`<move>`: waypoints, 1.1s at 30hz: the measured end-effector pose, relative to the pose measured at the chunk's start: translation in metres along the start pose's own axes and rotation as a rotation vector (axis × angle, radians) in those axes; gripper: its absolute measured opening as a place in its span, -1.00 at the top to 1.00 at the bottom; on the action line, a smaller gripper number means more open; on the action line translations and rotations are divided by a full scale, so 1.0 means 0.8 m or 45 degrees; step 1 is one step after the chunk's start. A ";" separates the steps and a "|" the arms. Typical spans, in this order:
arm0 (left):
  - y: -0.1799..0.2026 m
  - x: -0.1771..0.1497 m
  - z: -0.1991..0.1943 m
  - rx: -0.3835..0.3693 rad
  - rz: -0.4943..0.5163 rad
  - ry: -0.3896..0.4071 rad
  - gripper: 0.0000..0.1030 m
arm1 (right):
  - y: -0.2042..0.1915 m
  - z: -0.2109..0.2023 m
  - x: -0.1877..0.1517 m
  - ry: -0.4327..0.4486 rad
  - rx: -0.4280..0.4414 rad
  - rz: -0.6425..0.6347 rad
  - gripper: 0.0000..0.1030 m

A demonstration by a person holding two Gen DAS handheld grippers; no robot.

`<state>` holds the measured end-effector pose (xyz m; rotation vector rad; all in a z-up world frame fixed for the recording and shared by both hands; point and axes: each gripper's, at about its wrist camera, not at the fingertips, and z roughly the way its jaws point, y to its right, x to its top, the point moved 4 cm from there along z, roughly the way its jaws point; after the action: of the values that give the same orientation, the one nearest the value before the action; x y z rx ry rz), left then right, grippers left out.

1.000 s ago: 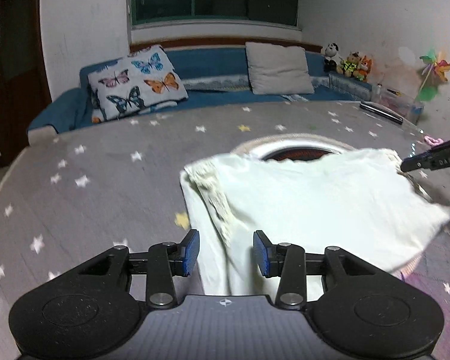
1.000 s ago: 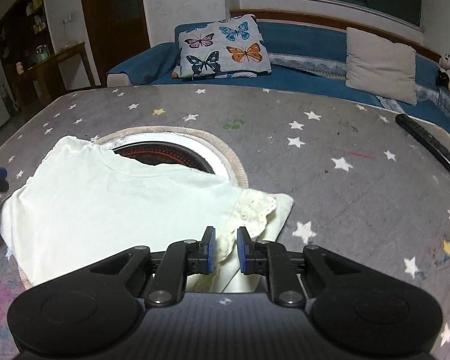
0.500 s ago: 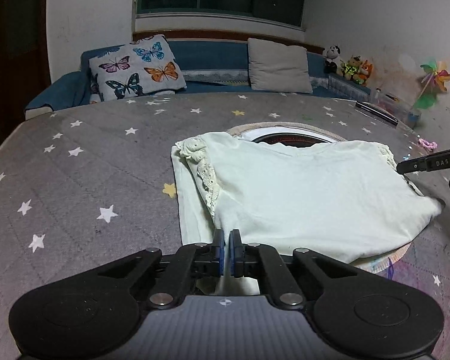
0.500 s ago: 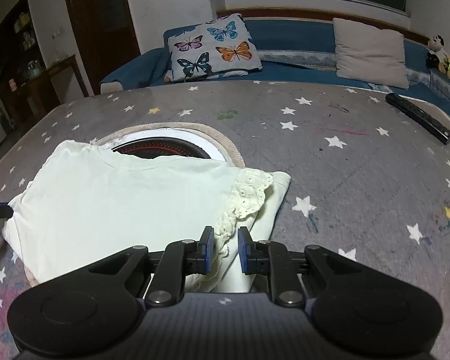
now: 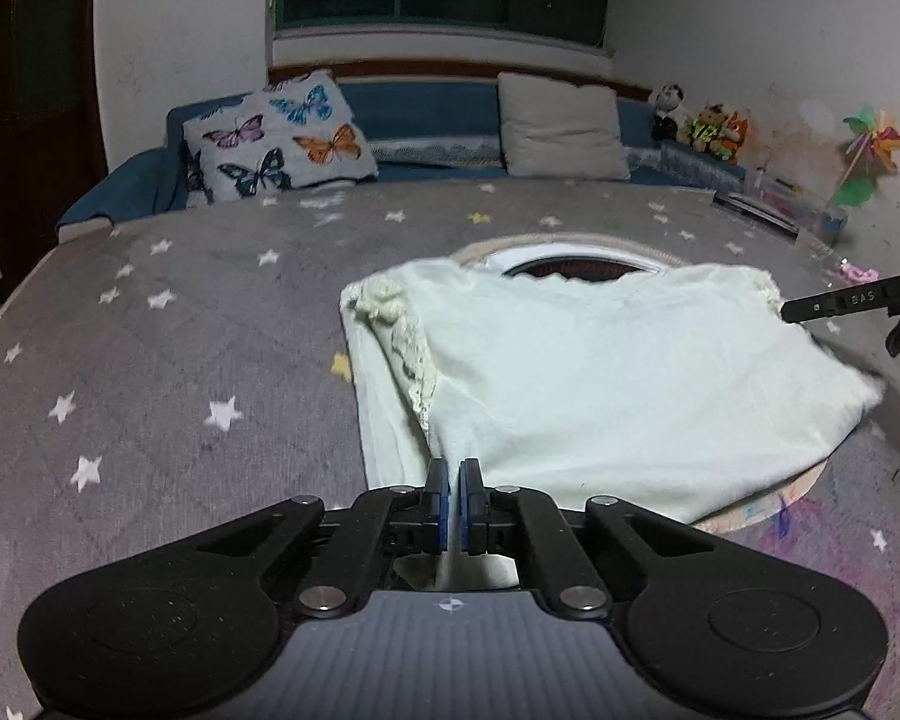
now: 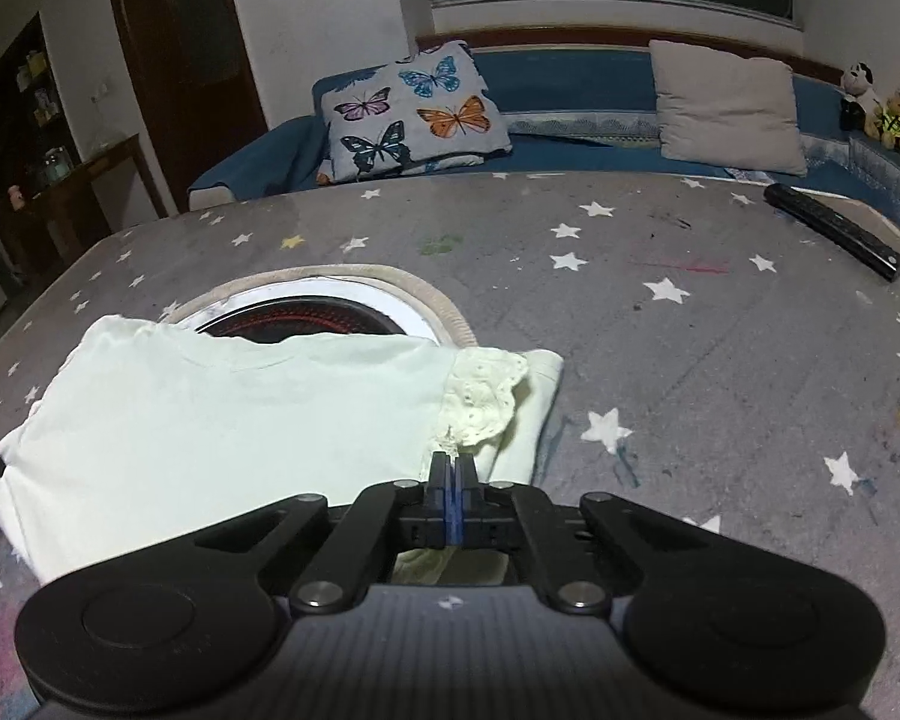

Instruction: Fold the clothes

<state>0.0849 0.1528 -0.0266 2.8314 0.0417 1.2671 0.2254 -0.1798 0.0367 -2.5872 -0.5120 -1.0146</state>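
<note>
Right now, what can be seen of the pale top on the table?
The pale top is a cream, soft-looking cotton garment with lace-trimmed sleeves. It lies mostly flat on the star-patterned grey table cover, folded over on itself, its neckline overlapping a round opening with a red-glowing ring. The left gripper and the right gripper are each shut on its near edge beside a sleeve.

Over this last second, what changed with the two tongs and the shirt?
The left tongs, open a second ago, shut on the pale shirt at its near edge. The right tongs, slightly parted before, shut on the shirt by its lace sleeve. The shirt still lies across the round opening in the table.
</note>
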 end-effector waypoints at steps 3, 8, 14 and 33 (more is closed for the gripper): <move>-0.001 -0.002 0.001 0.010 -0.018 -0.005 0.85 | 0.006 0.005 -0.003 -0.030 -0.033 0.005 0.97; 0.001 -0.001 -0.008 0.026 -0.015 0.014 0.72 | 0.011 -0.031 -0.006 -0.021 0.034 0.040 0.84; 0.006 -0.005 -0.012 0.053 0.003 0.039 0.44 | -0.018 -0.079 -0.034 -0.064 0.163 -0.026 0.57; 0.002 -0.008 -0.022 0.105 0.018 0.059 0.44 | -0.023 -0.098 -0.065 -0.058 0.043 -0.089 0.90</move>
<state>0.0677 0.1513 -0.0199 2.8757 0.0779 1.3647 0.1358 -0.2064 0.0578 -2.5844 -0.6300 -0.9628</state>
